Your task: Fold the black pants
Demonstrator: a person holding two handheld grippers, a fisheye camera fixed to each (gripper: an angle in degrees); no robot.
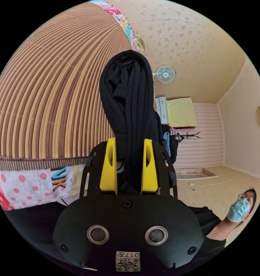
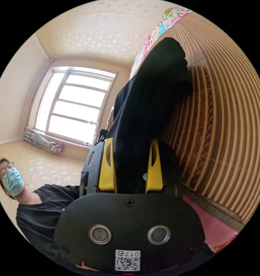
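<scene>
Because both grippers pinch bunched cloth between their yellow jaws, the black pants (image 1: 128, 100) hang lifted over the striped bamboo mat (image 1: 49, 95), probably for spreading or a fold. Left gripper (image 1: 129, 161) and right gripper (image 2: 131, 164) clamp folds; a patterned quilt (image 1: 29, 187) borders the mat's edge.

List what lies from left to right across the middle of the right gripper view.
Person → window → right gripper with black pants between its jaws → striped mat.
</scene>
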